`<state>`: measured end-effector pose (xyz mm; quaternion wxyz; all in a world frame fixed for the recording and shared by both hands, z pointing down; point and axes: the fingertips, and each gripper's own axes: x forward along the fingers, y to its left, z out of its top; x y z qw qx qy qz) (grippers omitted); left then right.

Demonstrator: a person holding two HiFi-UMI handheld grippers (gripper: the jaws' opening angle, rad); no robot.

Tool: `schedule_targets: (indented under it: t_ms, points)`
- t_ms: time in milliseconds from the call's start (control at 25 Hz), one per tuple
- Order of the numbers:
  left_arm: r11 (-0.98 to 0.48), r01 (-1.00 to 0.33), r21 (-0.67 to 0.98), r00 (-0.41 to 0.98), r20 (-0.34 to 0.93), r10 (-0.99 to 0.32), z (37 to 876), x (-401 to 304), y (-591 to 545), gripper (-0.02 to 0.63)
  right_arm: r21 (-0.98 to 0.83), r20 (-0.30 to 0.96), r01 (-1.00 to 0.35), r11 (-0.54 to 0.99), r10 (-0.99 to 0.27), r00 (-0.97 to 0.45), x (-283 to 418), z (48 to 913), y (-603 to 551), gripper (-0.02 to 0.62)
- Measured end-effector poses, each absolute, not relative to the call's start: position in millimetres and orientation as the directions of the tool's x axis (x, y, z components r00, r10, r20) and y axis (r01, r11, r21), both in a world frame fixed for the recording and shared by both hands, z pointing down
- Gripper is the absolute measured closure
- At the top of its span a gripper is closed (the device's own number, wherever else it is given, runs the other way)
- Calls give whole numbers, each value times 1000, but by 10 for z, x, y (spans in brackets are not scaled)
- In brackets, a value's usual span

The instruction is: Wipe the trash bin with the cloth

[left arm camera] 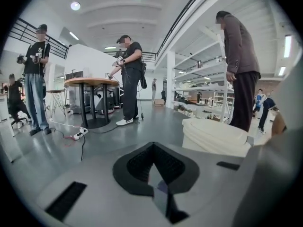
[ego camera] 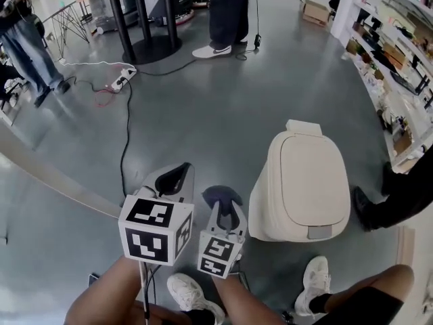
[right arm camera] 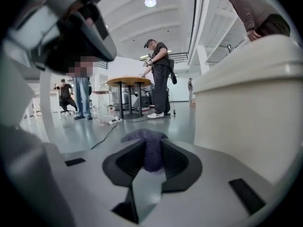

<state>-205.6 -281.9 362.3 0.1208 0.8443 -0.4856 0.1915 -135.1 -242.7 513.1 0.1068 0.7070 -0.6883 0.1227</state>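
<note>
The purple cloth (right arm camera: 147, 138) is pinched between the jaws of the right claw (right arm camera: 151, 149). The jaws of the left claw (left arm camera: 154, 148) are pressed together on nothing. The cream trash bin (ego camera: 301, 181) is located on the floor (ego camera: 223, 100), just right of the right claw.

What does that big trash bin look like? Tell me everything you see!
The trash bin is cream-coloured and looks like smooth plastic, with rounded sides. Its lid is shut, with a hinge block at the back and a small grey tab at the front. It stands upright on the grey floor, just right of the right gripper, whose purple cloth seems not to touch it.
</note>
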Motion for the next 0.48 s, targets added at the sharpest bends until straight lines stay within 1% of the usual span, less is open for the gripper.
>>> schedule_targets:
  t_ms: [160, 280, 400, 480]
  points:
    - [-474, -880, 16, 439, 407, -801, 3297, -1981, -2651, 606, -24, 262, -994, 103, -959, -106, -1325, 4424, -2040, 502]
    - [-476, -879, 14, 443, 392, -806, 3084, -1804, -2471, 606, -2, 249, -981, 192, -950, -187, -1231, 3972, -1658, 502]
    - [-480, -878, 2, 446, 369, -815, 2852, -1600, -2300, 606, 42, 241, -971, 236, -945, -220, -1007, 3553, -1280, 502]
    - [-472, -882, 0, 442, 348, -827, 2687, -1468, -2203, 606, 74, 231, -970, 233, -950, -211, -764, 3294, -1081, 502]
